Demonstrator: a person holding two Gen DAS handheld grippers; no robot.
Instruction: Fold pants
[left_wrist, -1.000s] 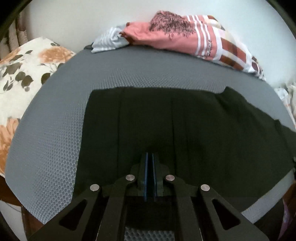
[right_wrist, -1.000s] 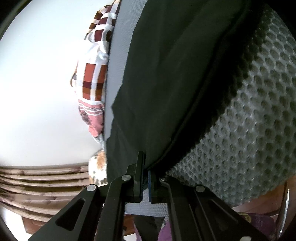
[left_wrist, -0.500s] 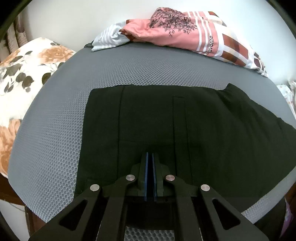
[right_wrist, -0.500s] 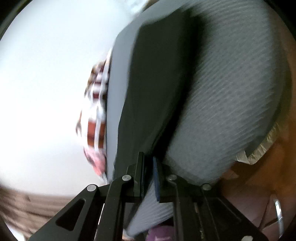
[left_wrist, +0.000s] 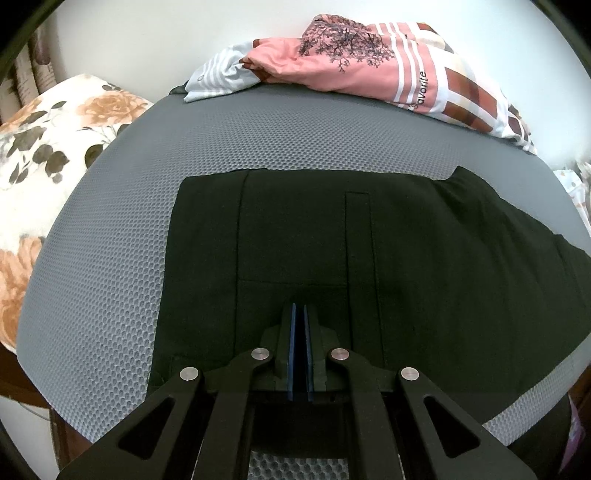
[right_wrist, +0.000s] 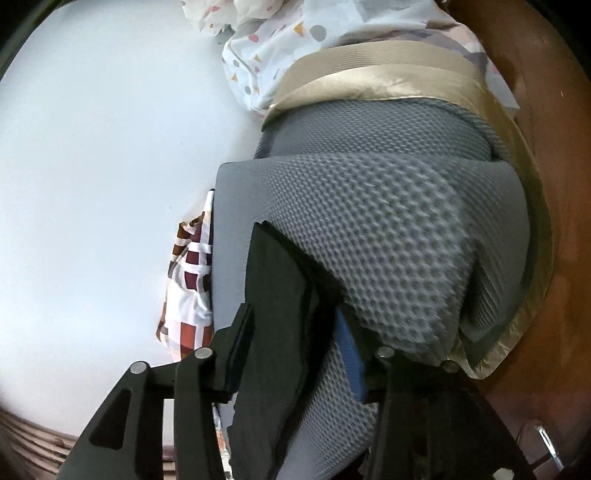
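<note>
Black pants (left_wrist: 332, 251) lying flat along the grey mat's (left_wrist: 110, 240) near edge. Left gripper (left_wrist: 298, 328), clenched empty, pressing them down, likely as anchor. Right gripper (right_wrist: 295, 343) has just been opening, fabric hanging loose between jaws, at the mat's end.

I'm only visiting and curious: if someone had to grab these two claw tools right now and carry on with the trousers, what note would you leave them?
Left claw: shut, tips resting low over the black pants; whether it pinches the cloth is not clear.
Right claw: its jaws have just been opening; the pants' dark edge lies loose between them, beside the grey mesh mat.
Pants: lying flat and smooth on the mat, one part trailing off toward the right edge of the left view.
Pile of patterned clothes sits at the far edge of the mat, apart from the pants.
Done: pants laid out smooth.
Left: probably the remaining folds.
</note>
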